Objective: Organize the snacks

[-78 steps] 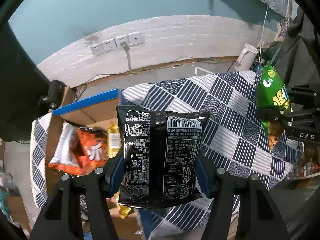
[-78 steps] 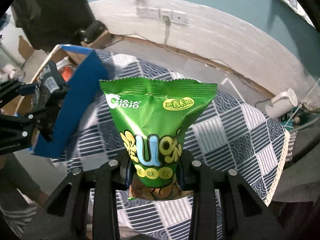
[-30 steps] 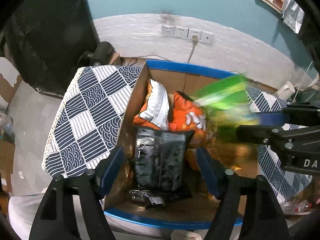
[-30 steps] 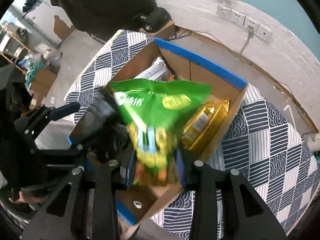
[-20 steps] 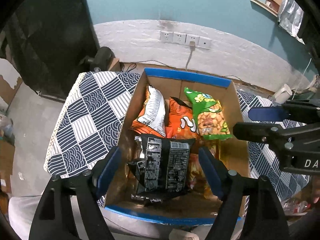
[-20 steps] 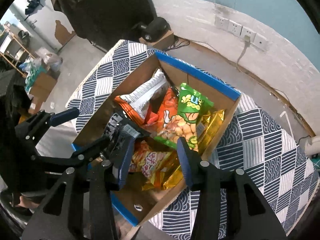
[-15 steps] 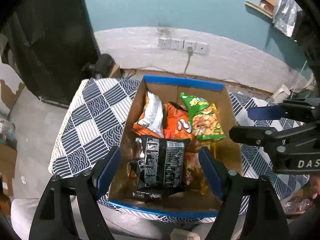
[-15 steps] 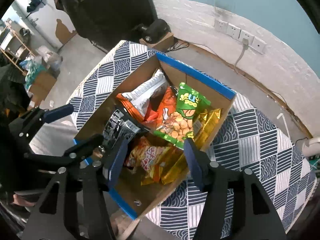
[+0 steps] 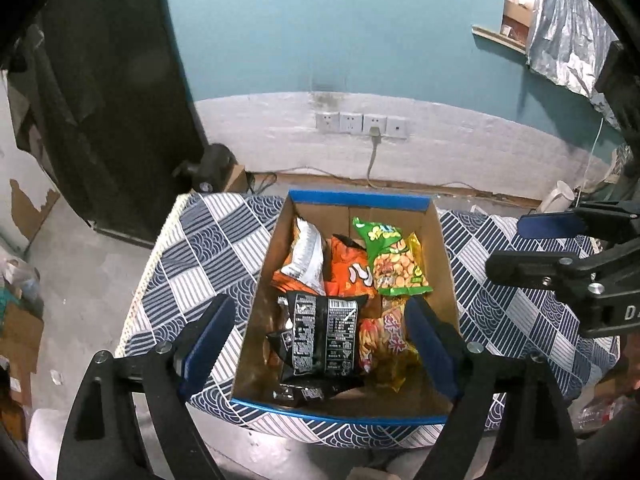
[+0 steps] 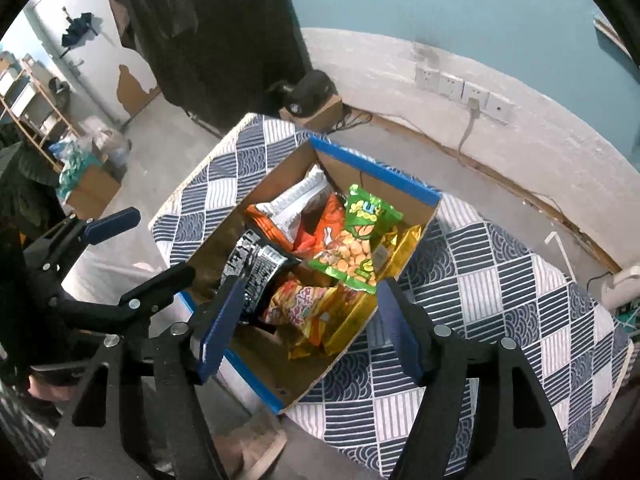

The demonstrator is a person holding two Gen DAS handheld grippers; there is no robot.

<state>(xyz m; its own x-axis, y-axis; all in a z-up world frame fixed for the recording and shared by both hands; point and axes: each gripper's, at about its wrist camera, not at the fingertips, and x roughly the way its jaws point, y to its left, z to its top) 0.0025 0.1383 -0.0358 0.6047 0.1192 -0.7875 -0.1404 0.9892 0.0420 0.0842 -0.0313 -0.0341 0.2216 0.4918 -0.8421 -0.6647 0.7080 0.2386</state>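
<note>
An open cardboard box (image 9: 360, 198) with a blue rim stands on the checked tablecloth (image 9: 208, 248). The black snack bag (image 9: 324, 336) lies at its near side and the green bag (image 9: 394, 258) further back, among orange, silver and red bags. My left gripper (image 9: 318, 312) hangs high above the box, its jaws opening with nothing between them. My right gripper (image 10: 310, 288) also hovers over the box (image 10: 376, 170), jaws opening and empty, above the green bag (image 10: 356, 236) and the black bag (image 10: 256, 260). Each gripper shows at the other view's edge.
Wall sockets (image 9: 362, 122) with a plugged cable sit behind the table. A white jug (image 9: 558, 196) stands at the far right. A dark device (image 10: 308, 88) rests on a small carton behind the table, and a cardboard box (image 10: 90, 184) stands on the floor to the left.
Both bags left the jaws and now lie in the box. Both grippers opened wider and rose, so the box looks smaller.
</note>
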